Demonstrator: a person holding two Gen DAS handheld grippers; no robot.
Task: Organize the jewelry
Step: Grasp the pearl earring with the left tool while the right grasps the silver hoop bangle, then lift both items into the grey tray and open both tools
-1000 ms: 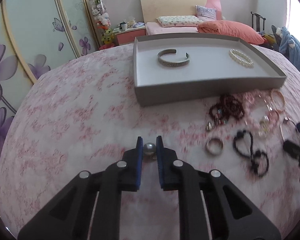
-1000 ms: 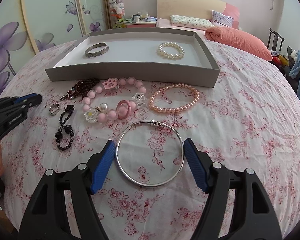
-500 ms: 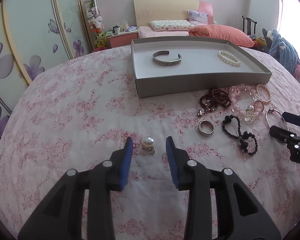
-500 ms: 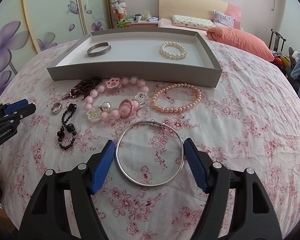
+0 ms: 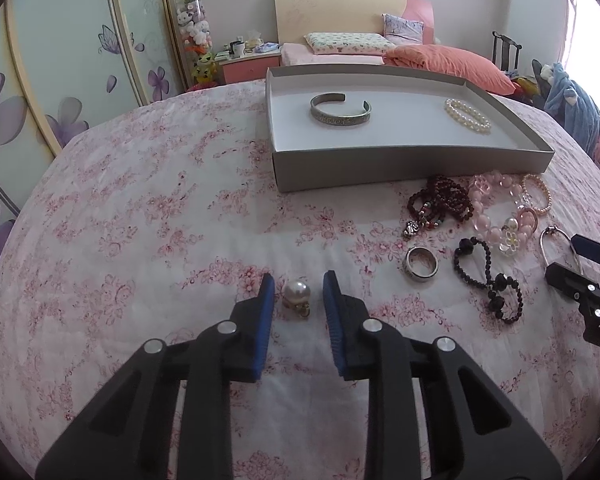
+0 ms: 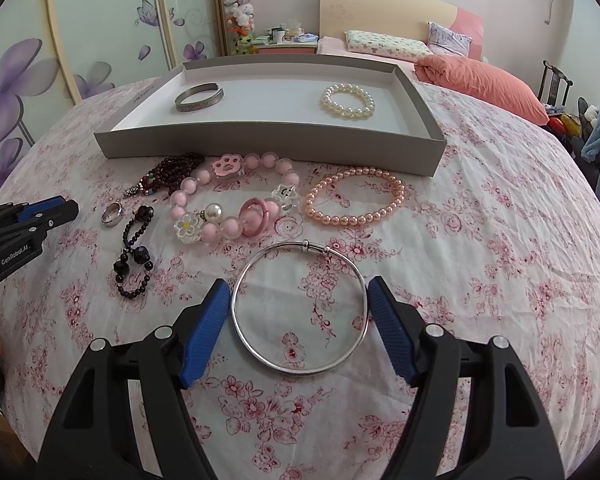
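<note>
Left gripper [image 5: 298, 298] is held partly open, nothing gripped; small round pearl earring with gold fitting [image 5: 296, 296] lies loose between its blue pads on the pink floral bedspread [image 5: 140, 220]. Risk judged: pearl could roll or squirt out if pads close off-centre. Right gripper [image 6: 300, 300] is spread wide, empty, with the thin silver hoop bangle [image 6: 300, 308] flat between its pads; a thin rim may slip or tip under squeeze. Grey shallow cardboard tray [image 6: 268, 142] sits beyond. Pearl earring is shown only in left view; whole bangle and peach bead bracelet [image 6: 354, 202] shown clearly only in right view.
</note>
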